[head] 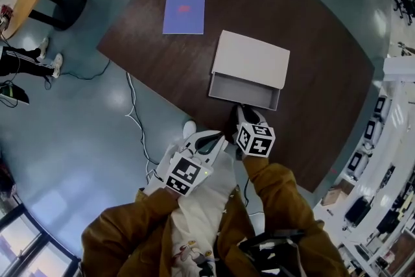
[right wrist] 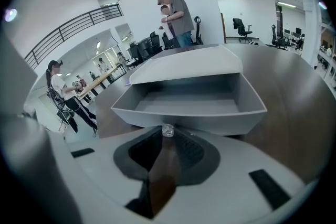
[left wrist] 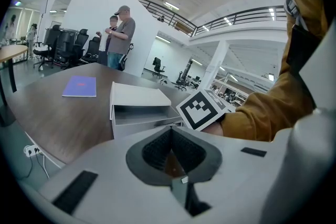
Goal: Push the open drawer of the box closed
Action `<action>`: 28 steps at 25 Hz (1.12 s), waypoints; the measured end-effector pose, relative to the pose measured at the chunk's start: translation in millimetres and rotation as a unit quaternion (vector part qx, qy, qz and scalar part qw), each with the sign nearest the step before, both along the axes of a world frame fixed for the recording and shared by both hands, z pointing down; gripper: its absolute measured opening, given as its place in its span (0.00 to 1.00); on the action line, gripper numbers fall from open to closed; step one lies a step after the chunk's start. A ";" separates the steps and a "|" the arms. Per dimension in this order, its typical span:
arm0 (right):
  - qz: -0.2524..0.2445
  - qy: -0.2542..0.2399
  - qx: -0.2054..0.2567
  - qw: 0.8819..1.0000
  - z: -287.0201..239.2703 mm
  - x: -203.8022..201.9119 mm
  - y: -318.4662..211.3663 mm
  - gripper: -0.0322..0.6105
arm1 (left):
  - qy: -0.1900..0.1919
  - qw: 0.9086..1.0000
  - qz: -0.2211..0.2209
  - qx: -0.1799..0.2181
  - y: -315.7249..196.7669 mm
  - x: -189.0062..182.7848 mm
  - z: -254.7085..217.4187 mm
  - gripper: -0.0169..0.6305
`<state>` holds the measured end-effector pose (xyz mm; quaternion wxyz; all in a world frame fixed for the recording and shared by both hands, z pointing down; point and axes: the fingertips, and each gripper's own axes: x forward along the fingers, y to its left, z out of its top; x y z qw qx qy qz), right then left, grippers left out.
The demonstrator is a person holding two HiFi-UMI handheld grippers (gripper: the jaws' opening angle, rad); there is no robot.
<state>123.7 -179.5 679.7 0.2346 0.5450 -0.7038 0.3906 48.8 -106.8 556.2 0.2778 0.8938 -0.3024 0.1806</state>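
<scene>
I see a dark brown wooden table (head: pixel 324 74) filling the upper centre and right of the head view. A white rectangular cardboard box (head: pixel 253 58) lies flat at the middle of it. Its grey drawer (head: pixel 243 100) stands pulled out toward the lower edge of the frame, with nothing in it. A purple booklet (head: pixel 184 10) lies flat up and to the left, well apart from the box.

The right hand-held gripper (head: pixel 242 109) is just below the drawer's front wall. Its jaws are narrow with the tips together, and they hold nothing. I cannot tell whether they touch the wall. The left hand-held gripper (head: pixel 220 139) hangs lower left, off the table edge. Its jaws are closed with nothing between them.
</scene>
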 end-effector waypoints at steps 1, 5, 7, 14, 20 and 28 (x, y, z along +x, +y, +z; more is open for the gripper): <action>-0.001 -0.002 0.001 1.000 0.1 0.5 -2.3 0.16 | 0.000 1.000 0.000 0.000 -1.1 1.1 0.3 0.04; -0.002 -0.009 0.005 1.000 -1.0 2.7 -11.5 0.16 | -0.001 1.000 0.003 0.000 -4.3 7.1 0.2 0.04; -0.001 -0.012 0.006 1.000 -0.9 3.4 -17.4 0.16 | -0.002 1.000 0.005 0.002 -7.3 9.1 -0.6 0.04; 0.000 -0.019 0.011 1.000 -0.8 7.2 -43.0 0.16 | -0.006 1.000 -0.001 0.002 -19.7 10.9 -1.9 0.04; -0.001 -0.026 0.018 0.999 -1.2 9.7 -62.4 0.16 | -0.007 1.000 -0.007 0.003 -25.8 13.5 -1.1 0.04; -0.001 -0.028 0.022 0.999 -2.7 12.4 -77.7 0.16 | -0.011 1.000 -0.020 0.004 -31.7 14.0 -1.4 0.04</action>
